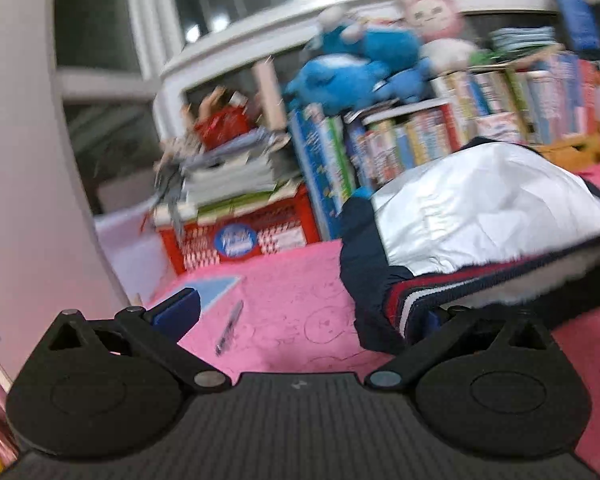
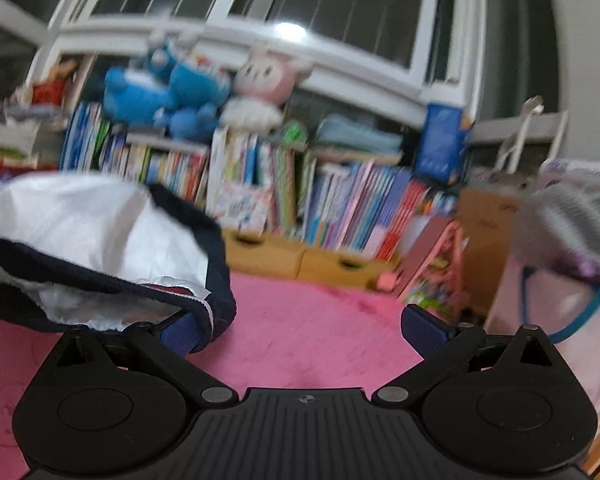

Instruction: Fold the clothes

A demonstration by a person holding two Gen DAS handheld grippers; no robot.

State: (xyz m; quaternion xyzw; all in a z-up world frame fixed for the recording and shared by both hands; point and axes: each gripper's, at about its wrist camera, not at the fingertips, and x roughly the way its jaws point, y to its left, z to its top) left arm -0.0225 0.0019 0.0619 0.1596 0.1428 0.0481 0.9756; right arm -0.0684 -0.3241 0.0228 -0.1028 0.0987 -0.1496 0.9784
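Note:
A navy jacket (image 1: pixel 480 208) with a shiny white lining and a red-and-white striped rib lies bunched on the pink mat (image 1: pixel 292 280). In the left wrist view it fills the right side. My left gripper (image 1: pixel 308 308) is open; its left blue pad (image 1: pixel 176 312) stands free, and the jacket's hem drapes over the right finger and hides it. In the right wrist view the jacket (image 2: pixel 80 232) sits at the left, its navy edge lying over the left pad (image 2: pixel 180 332). My right gripper (image 2: pixel 300 320) is open over bare mat (image 2: pixel 312 340). Both views are blurred.
A pen (image 1: pixel 230 328) lies on the mat left of the jacket. Behind stand a red crate (image 1: pixel 240 232) with stacked papers, rows of books (image 2: pixel 340 200), blue plush toys (image 1: pixel 352 72) and wooden boxes (image 2: pixel 300 256). A pale bag (image 2: pixel 560 300) stands at the right.

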